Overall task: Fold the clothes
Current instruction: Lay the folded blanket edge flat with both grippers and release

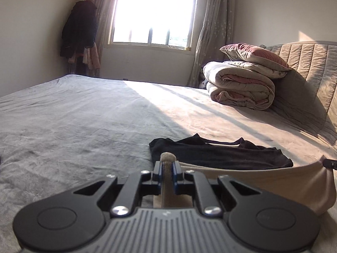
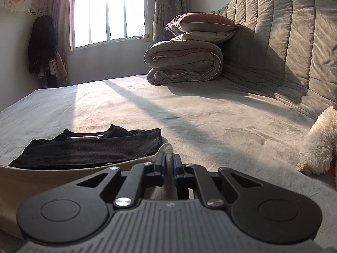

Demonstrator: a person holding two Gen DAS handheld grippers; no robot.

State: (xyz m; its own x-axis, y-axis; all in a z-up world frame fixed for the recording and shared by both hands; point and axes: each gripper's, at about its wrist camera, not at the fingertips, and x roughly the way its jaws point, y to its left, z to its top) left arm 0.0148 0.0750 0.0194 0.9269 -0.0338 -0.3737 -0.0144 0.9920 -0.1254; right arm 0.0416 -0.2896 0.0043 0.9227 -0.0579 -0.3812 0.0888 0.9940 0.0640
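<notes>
- Beige garment [image 1: 273,181]: held off the grey bed cover [image 1: 73,116] by two corners, its top edge sagging between the two grippers, just in front of the black garment.
- Left gripper [image 1: 167,164]: jaws closed on one corner of the beige garment; a fabric tuft protrudes above the pads.
- Right gripper [image 2: 168,161]: jaws closed on the opposite corner.
- Black garment [image 2: 88,149]: lies folded flat on the bed cover.
- Rolled quilt [image 2: 185,63]: well beyond the black garment, against the headboard [image 2: 284,42], with a pillow [image 2: 200,23] on top.
- White plush toy [image 2: 320,143]: far right of the black garment.
</notes>
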